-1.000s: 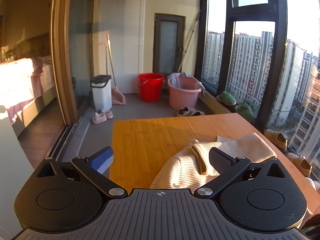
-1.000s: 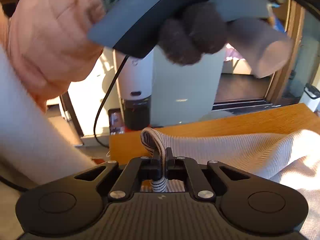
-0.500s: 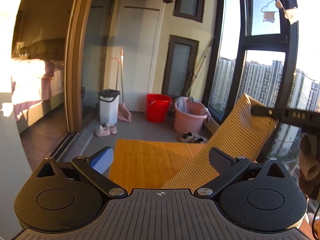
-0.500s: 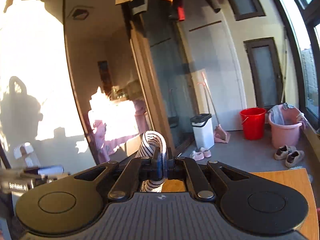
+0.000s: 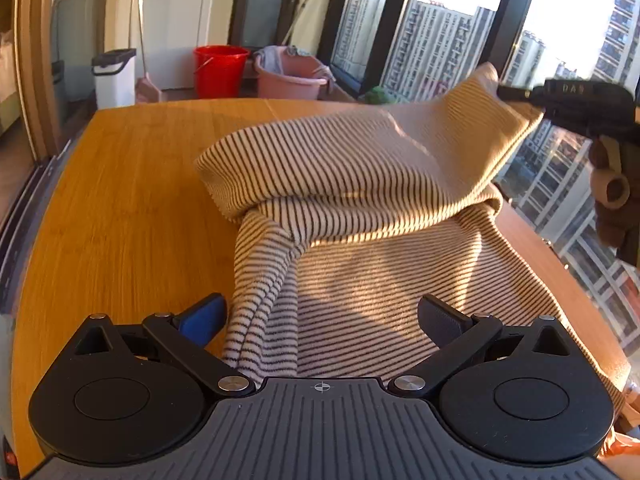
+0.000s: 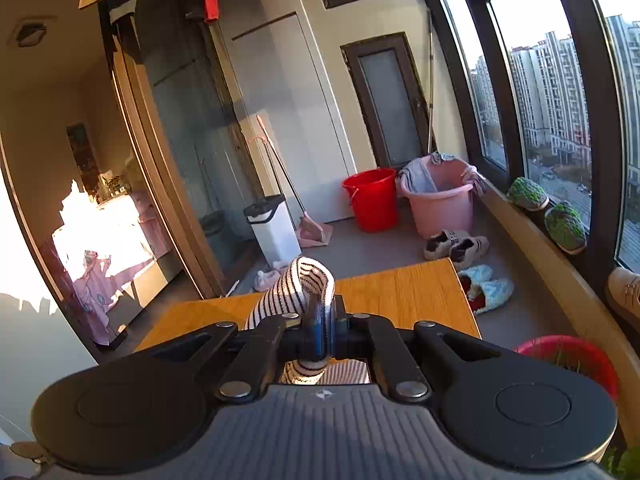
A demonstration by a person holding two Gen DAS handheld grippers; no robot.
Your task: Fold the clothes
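- We hold the striped garment [image 5: 360,184] by one corner: the right gripper [image 6: 318,330] has its jaws pressed together on a rolled fold of the fabric, which loops up above the fingers in the right wrist view.
- The left gripper [image 5: 320,316] stands spread wide, with nothing pinched. Its blue-padded finger [image 5: 204,316] sits just beside the left edge of the cloth; the other finger is over the striped fabric.
- The garment lies on the wooden table [image 5: 120,184], its near part flat under the left gripper and its far part lifted toward the upper right, where the right gripper holds the raised corner in front of the window [image 5: 452,40].
- Judged step: spreading the garment out before the first fold. We would keep the raised corner taut, bring the left gripper onto a free near edge, then draw both corners apart evenly so the twist at the middle falls out.
- Avoid tugging upward alone; in our judgement the bunched fold near the centre would only tighten.
- Long axis: from the near edge by the left gripper diagonally away and up to the right. The stripes run across that axis on the flat part.
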